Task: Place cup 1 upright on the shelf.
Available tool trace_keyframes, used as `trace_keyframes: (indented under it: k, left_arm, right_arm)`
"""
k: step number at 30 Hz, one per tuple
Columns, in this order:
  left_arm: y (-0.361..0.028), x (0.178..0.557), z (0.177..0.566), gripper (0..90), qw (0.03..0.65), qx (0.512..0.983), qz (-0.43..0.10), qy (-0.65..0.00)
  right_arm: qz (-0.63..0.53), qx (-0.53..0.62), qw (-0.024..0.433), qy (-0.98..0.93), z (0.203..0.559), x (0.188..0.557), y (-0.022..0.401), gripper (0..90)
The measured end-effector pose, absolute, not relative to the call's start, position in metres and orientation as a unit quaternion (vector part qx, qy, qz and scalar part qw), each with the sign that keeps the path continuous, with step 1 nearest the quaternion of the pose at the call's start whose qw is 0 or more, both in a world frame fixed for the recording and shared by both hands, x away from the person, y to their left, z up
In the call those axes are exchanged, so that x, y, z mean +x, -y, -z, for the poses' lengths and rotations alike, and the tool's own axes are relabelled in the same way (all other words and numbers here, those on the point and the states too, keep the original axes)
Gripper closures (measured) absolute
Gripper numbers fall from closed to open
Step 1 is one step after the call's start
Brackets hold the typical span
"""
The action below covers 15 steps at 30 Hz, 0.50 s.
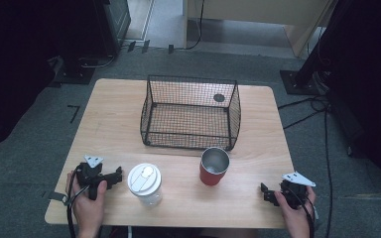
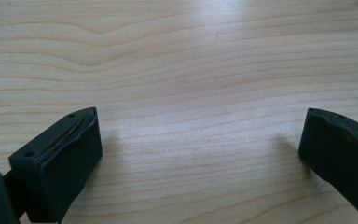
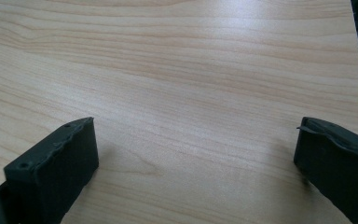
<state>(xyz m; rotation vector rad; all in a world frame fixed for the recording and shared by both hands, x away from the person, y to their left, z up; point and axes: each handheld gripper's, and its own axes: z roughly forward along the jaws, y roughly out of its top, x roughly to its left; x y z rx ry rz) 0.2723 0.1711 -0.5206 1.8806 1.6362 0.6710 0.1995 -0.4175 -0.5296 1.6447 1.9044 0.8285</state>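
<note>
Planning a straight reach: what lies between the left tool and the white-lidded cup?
Nothing: in the high view, only bare table separates the left tool, its jaws open, from the white-lidded cup.

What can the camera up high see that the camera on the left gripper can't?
The high view takes in the wire basket, the red cup, the clear cup with a white lid and both hands with their grippers. The left gripper view adds a close look at the left gripper, jaws wide apart with nothing between them. Both show the wooden table.
</note>
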Motion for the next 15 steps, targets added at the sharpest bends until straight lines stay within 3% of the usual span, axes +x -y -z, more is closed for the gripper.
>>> trace_keyframes:
  k: [15]
  left_arm:
    - [-0.171, 0.272, 0.521, 0.0, 0.276, 0.7, -0.25, -0.609]
  right_arm:
    - [-0.316, 0.626, 0.238, -0.672, 0.524, 0.196, 0.407, 0.0]
